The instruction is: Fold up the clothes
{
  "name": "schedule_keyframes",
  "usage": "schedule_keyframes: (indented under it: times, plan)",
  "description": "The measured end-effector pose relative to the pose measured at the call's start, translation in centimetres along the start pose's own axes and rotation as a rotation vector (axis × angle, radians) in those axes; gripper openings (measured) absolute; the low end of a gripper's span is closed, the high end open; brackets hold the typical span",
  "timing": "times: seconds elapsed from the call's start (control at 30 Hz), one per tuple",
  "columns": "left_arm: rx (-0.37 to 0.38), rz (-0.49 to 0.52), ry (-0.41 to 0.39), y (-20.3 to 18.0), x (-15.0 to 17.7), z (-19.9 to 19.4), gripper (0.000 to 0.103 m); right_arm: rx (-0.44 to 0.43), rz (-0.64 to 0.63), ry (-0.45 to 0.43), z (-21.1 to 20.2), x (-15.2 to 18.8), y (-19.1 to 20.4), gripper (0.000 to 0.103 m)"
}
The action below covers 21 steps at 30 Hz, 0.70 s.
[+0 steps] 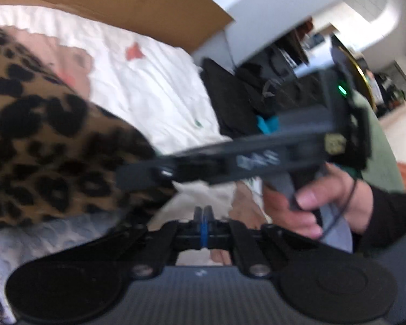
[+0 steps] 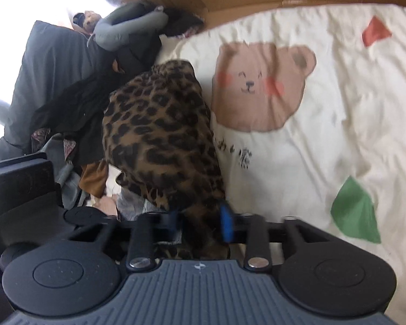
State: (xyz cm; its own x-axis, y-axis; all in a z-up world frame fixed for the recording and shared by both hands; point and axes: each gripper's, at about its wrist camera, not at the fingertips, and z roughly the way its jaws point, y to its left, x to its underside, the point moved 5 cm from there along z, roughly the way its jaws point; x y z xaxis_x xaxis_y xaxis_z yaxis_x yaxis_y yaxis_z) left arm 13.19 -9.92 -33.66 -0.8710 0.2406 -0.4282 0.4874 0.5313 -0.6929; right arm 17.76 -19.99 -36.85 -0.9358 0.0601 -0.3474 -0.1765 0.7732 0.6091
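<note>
A cream bear-print quilt [image 2: 324, 124] covers the bed, with dark clothes [image 2: 75, 108] heaped at its left. The leopard-print garment [image 2: 159, 130] lies bunched beside the bear. The right gripper [image 2: 200, 223] has its fingers clamped on the garment's near edge; the left gripper [image 1: 203, 216] has its fingers pressed together, empty. Judging from this, lift the garment clear and spread it flat before creasing.
</note>
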Motion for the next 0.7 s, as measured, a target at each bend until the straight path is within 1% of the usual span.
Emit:
schedule_keyframes:
  times: [0.07,0.13,0.2,0.23,0.27,0.3,0.37,0.53,0.6,0.63,0.7]
  plan:
    - [-0.019,0.003,0.007,0.1,0.2,-0.2,0.000,0.004,-0.006,0.001,0.3,0.1,0.0,0.023]
    - [-0.038,0.005,0.014,0.3,0.3,-0.4,0.000,0.022,-0.052,-0.002,0.5,0.0,0.4,0.024]
    - [-0.074,-0.020,0.003,1.1,0.3,-1.4,0.005,0.041,-0.105,-0.005,0.7,-0.1,0.8,0.026]
    - [-0.097,-0.034,-0.007,1.7,0.3,-2.2,0.006,0.047,-0.121,-0.003,0.9,-0.1,1.1,0.032]
    - [-0.119,-0.044,-0.019,2.1,0.3,-2.9,0.010,0.048,-0.131,0.000,1.0,-0.1,1.3,0.042]
    - [-0.142,-0.054,-0.030,2.6,0.3,-3.7,0.014,0.049,-0.142,0.000,1.1,-0.1,1.4,0.047]
    - [-0.185,-0.082,-0.057,3.5,0.2,-5.3,0.014,0.047,-0.161,-0.001,1.3,-0.2,1.6,0.053]
    - [-0.278,-0.150,-0.123,5.1,0.3,-8.9,0.016,0.052,-0.181,-0.001,1.9,-0.8,1.8,0.054]
    - [-0.319,-0.169,-0.152,5.6,0.2,-10.2,0.020,0.057,-0.186,-0.005,2.1,-1.0,2.0,0.054]
    - [-0.337,-0.187,-0.173,6.3,0.6,-11.6,0.021,0.061,-0.189,-0.008,2.3,-1.2,2.1,0.054]
    - [-0.369,-0.224,-0.208,7.1,0.6,-12.9,0.027,0.068,-0.190,-0.019,2.3,-1.5,2.1,0.053]
